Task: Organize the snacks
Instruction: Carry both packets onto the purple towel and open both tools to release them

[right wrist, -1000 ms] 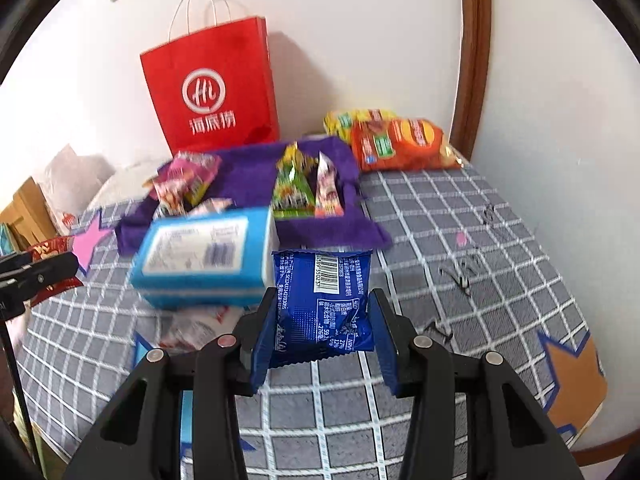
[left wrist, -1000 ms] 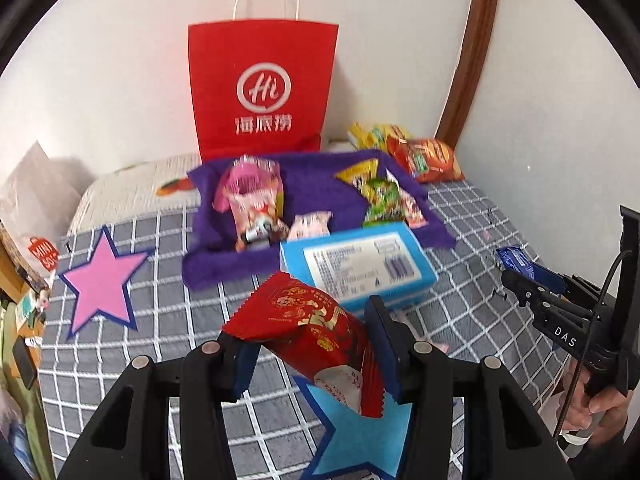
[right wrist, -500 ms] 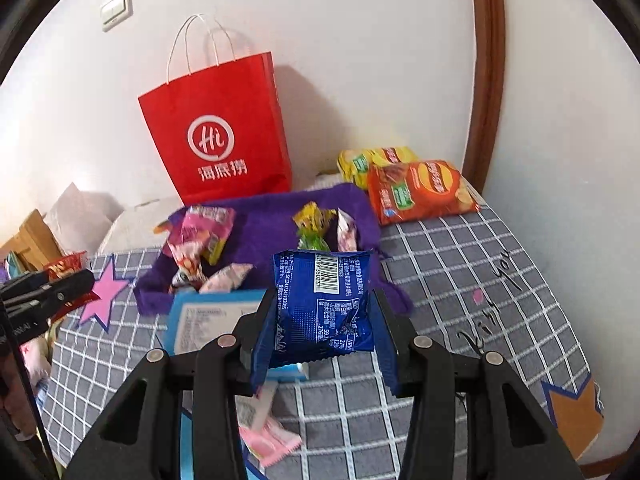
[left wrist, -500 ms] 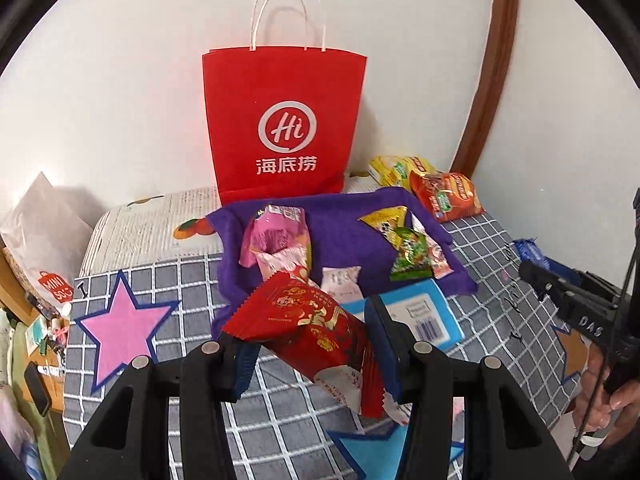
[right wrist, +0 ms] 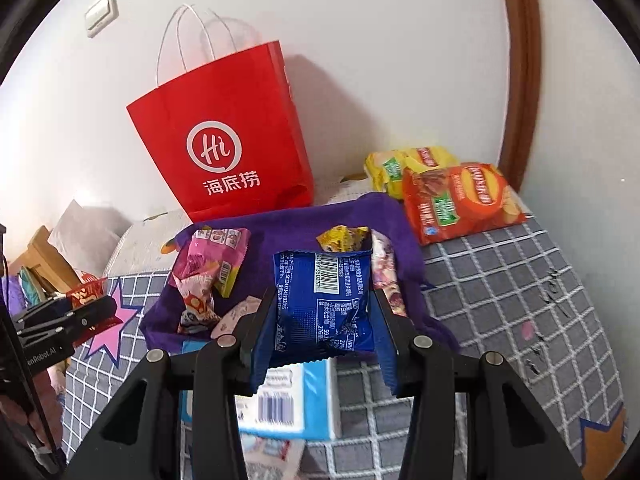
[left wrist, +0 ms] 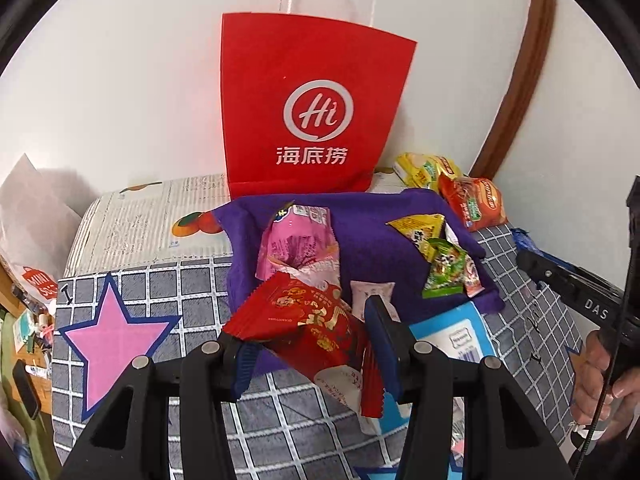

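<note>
My left gripper (left wrist: 310, 344) is shut on a red snack packet (left wrist: 316, 332), held above the near edge of a purple cloth (left wrist: 372, 236). In the right wrist view my right gripper (right wrist: 324, 336) is shut on a blue snack packet (right wrist: 322, 300), also over the cloth's near edge (right wrist: 288, 224). On the cloth lie a pink packet (left wrist: 300, 248), a yellow packet (left wrist: 418, 228), a green packet (left wrist: 444, 272) and a small white one (left wrist: 372, 292). A red paper bag (left wrist: 308, 112) stands upright behind the cloth against the wall. The right gripper shows at the right edge of the left wrist view (left wrist: 560, 276).
A blue and white box (right wrist: 296, 400) lies on the checked tablecloth (right wrist: 500, 280) below the grippers. Orange (right wrist: 460, 200) and yellow (right wrist: 408, 164) crisp bags sit at the back right by a brown door frame. A pink star patch (left wrist: 108, 336) is at left. A person's hand (left wrist: 604, 380) holds the right gripper.
Both grippers have moved forward over the table toward the purple cloth and red bag, which now look larger and nearer. Each still holds its packet; the blue box has slid under the grippers.
</note>
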